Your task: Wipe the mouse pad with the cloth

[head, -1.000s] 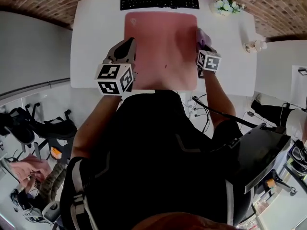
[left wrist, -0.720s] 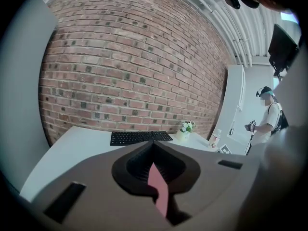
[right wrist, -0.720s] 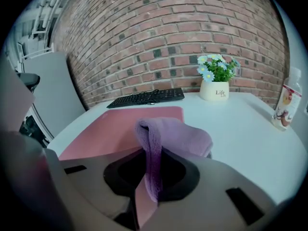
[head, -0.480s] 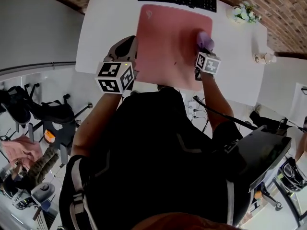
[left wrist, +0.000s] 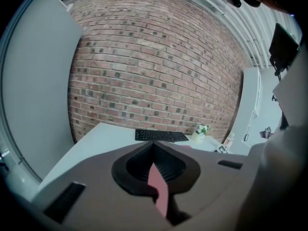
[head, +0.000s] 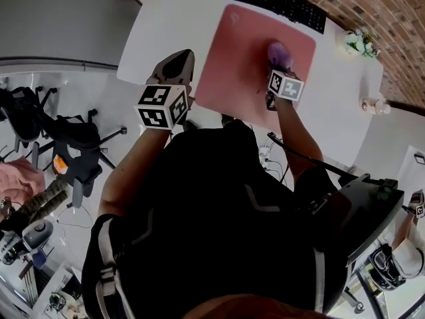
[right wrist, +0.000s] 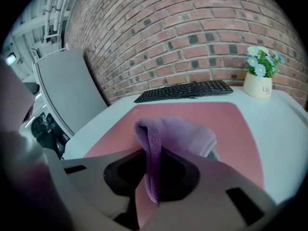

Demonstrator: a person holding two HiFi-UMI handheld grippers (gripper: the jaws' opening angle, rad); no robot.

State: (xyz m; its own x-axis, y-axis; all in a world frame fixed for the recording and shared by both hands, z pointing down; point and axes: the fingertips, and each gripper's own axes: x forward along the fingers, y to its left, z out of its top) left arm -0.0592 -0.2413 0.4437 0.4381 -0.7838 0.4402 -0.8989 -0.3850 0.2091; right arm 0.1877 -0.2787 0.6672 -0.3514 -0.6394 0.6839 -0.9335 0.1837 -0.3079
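Right tongs (right wrist: 153, 153) clamped on purple cloth (right wrist: 183, 134) over pink mouse pad (right wrist: 236, 124), left tongs (left wrist: 154, 150) closed

Bright even light, strong fisheye distortion

On the head view I am missing part of the mouse pad's (head: 246, 58) near edge, which the person's shoulders and right arm are covering. The picture's top is clipping the far corner of the keyboard (head: 275, 0). The right tool's (right wrist: 153, 158) body is hiding the cloth's (right wrist: 178, 134) lower fold. Through the left tool (left wrist: 154, 153) I am getting only a pink sliver of pad. A small object (head: 376, 105) at the right edge of the desk (head: 166, 25) is showing too small to name.
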